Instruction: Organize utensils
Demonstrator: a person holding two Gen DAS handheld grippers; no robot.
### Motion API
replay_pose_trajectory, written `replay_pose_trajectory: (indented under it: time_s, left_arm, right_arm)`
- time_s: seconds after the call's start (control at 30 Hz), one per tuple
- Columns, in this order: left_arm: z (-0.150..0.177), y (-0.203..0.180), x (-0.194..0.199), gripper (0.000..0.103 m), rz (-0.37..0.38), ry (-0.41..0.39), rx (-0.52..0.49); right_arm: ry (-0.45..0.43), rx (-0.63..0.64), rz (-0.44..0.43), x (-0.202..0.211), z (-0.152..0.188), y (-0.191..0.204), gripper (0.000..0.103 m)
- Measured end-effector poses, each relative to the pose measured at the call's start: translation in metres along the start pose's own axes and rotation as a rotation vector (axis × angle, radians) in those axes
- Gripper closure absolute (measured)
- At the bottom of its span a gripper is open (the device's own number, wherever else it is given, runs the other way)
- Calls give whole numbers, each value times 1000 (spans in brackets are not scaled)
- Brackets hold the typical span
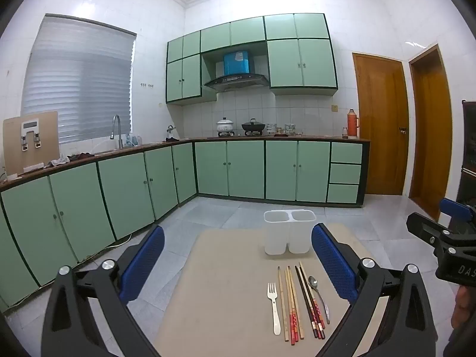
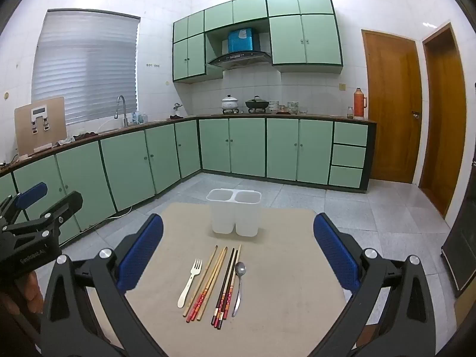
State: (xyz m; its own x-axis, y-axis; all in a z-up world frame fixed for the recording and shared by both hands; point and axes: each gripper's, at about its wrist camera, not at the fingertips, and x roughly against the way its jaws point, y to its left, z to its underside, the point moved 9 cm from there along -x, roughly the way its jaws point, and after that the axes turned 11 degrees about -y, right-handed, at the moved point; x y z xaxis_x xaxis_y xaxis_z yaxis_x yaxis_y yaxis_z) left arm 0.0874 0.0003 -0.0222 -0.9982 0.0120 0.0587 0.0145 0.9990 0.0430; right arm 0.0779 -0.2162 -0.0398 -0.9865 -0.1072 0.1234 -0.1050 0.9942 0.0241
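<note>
On table (image 2: 282,312): utensils (image 2: 214,282) before holder (image 2: 235,217).

Pale green base cabinets (image 2: 232,145) are seen running under a dark worktop along two walls, with matching wall cabinets (image 2: 303,26) and a range hood (image 2: 239,58) hung above. On the worktop a white lidded pot (image 2: 229,101) and a dark wok (image 2: 256,103) are set side by side, an orange thermos (image 2: 359,102) is stood near the right end, and a tall tap (image 2: 122,110) is fitted below the blinded window (image 2: 86,65). Two wooden doors (image 2: 392,104) are found on the right, and the floor (image 2: 351,217) is laid with pale grey tiles.
</note>
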Motion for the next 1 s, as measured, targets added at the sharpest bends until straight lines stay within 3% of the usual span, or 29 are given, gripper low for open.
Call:
replay_pose_trajectory:
  time_s: [1.0]
  left_arm:
    - [-1,3,0,6,-1,-10,-4]
  right_arm:
    - [3,-4,3,0,-1,-3,5]
